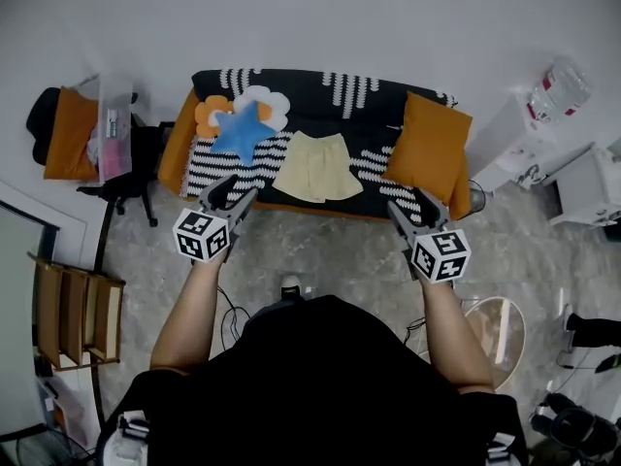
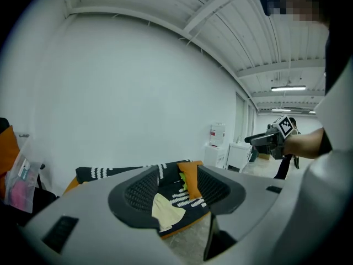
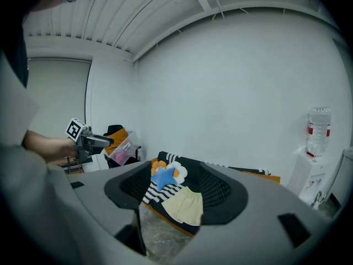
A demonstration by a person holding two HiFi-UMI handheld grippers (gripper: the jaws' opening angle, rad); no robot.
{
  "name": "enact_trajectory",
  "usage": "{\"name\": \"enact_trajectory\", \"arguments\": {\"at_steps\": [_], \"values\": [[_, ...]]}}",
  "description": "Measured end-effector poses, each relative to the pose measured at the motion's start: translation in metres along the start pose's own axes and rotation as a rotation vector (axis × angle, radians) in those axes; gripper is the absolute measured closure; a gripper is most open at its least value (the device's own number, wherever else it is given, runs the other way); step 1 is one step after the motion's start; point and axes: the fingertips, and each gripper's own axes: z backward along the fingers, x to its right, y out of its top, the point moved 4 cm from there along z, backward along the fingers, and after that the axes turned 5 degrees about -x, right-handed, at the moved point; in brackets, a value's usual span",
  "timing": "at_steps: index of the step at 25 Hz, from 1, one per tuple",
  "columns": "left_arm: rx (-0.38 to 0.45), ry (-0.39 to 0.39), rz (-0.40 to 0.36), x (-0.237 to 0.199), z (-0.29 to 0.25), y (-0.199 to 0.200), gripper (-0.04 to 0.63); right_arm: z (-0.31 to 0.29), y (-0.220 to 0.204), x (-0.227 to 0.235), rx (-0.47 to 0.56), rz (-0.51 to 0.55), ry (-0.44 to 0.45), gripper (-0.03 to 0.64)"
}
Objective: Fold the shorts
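Aiming for the shorts (image 1: 317,166) on the sofa (image 1: 378,100), I should bring the left tool (image 1: 236,190) and the right tool (image 1: 410,205) (both apart, nothing between) to the near corners evenly.

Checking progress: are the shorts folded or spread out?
Spread out: the shorts lie flat on the sofa, waistband and hem both showing.
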Motion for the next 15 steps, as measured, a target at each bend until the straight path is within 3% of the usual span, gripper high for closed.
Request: {"name": "enact_trajectory", "arguments": {"at_steps": [15], "values": [[-0.046,-0.083,-0.003,-0.114,-0.070,0.017,0.353,-0.110,0.039,-0.005,-0.022,-0.023,-0.060,0.333]]}}
